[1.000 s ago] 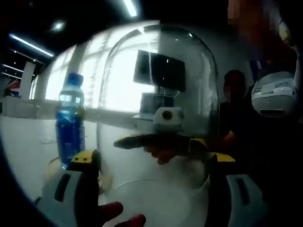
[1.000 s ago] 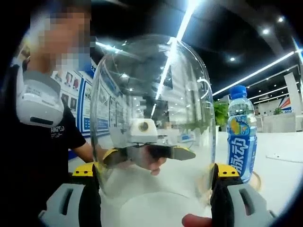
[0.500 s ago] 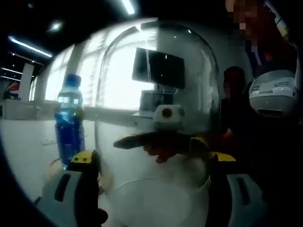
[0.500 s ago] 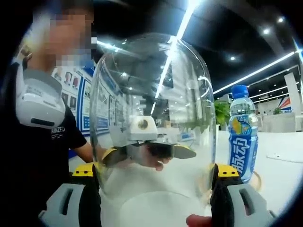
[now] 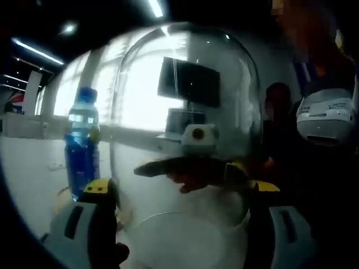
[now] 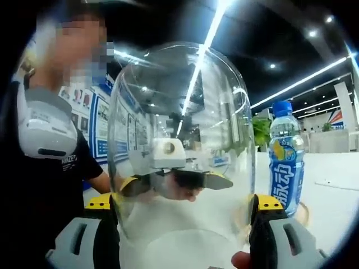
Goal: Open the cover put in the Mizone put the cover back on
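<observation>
Glass cover [image 6: 179,140]: lifted off, clamped from opposite sides between left gripper [image 5: 179,210] and right gripper [image 6: 182,224], each pinching its lower wall. Mizone bottle [image 6: 285,159]: upright on white table [image 6: 331,190], beside the cover, not yet inside; placing and re-covering appear outstanding

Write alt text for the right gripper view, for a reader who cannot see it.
A clear glass dome stands upright between the right gripper fingers, which press its sides near the base. Through the glass the left gripper shows, holding the far side. A blue bottle stands apart to the right on a white table; a person in black is at left.
</observation>
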Available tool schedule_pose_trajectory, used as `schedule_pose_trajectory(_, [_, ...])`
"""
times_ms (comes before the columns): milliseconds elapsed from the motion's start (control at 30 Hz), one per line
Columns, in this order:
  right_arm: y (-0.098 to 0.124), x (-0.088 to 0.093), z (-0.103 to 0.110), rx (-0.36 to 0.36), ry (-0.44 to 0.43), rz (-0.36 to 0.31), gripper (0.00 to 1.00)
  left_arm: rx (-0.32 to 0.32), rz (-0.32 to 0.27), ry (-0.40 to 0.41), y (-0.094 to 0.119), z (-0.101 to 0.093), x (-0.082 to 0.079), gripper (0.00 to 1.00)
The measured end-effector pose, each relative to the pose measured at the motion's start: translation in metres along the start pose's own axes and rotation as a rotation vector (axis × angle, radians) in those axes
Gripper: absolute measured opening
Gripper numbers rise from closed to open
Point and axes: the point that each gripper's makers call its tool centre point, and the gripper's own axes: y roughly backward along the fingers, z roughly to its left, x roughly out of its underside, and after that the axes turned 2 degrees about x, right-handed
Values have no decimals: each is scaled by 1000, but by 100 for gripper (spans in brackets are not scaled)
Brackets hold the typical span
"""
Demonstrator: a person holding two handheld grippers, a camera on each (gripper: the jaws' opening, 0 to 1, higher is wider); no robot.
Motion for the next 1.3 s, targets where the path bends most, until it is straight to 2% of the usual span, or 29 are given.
schedule_pose_trajectory(167, [-2,-8,1,3,6,-20,90,2,-21,-9,0,-2,-11,84])
schedule_pose_trajectory(267, [-2,-16,3,-3,6,-25,90,-2,-12,-16,-2,-4,-20,84])
schedule_pose_trajectory(333, [-2,-23,4,-5,35,-30,90,-2,-2,-47,-3,-5,-26,84])
schedule_pose_trajectory(533, [0,-48,7,-5,67,-63,90,-4,0,-68,-7,-9,-45,84])
schedule_pose_trajectory(767, [0,-66,2,-1,57,-78,90,-16,22,-63,-13,-7,-64,85])
schedule_pose_trajectory(933, [0,-81,2,-5,47,-109,90,-25,62,-70,-15,-8,-80,85])
schedule_pose_trajectory(1167, [0,-104,3,-19,37,-142,90,-43,54,-67,-19,-9,-102,85])
schedule_pose_trajectory(1300, [-2,-115,4,-25,44,-125,90,-48,65,-70,-20,-9,-112,85])
